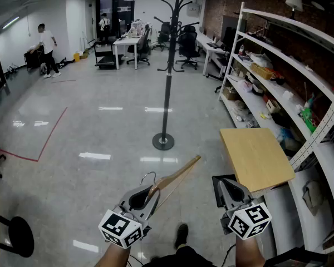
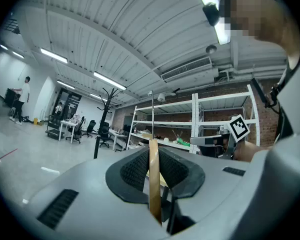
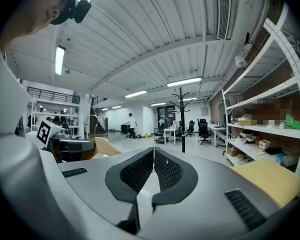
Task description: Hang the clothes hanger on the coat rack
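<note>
A wooden clothes hanger (image 1: 175, 178) with a metal hook (image 1: 147, 177) is clamped in my left gripper (image 1: 147, 196), low in the head view; one arm points up and right. In the left gripper view the hanger (image 2: 153, 176) stands edge-on between the shut jaws of the left gripper (image 2: 154, 170). The black coat rack (image 1: 168, 65) stands on its round base (image 1: 163, 142) a few steps ahead on the floor. My right gripper (image 1: 225, 190) is beside the left one, shut and empty; its own view shows the right gripper (image 3: 153, 169) with pads touching, and the hanger (image 3: 104, 146) and rack (image 3: 182, 118) beyond.
White shelving (image 1: 278, 71) full of boxes runs along the right wall. A light wooden tabletop (image 1: 256, 157) sits just right of my right gripper. Desks and office chairs (image 1: 183, 40) stand at the back. A person (image 1: 47, 50) stands far left. A black stool (image 1: 15, 235) is at lower left.
</note>
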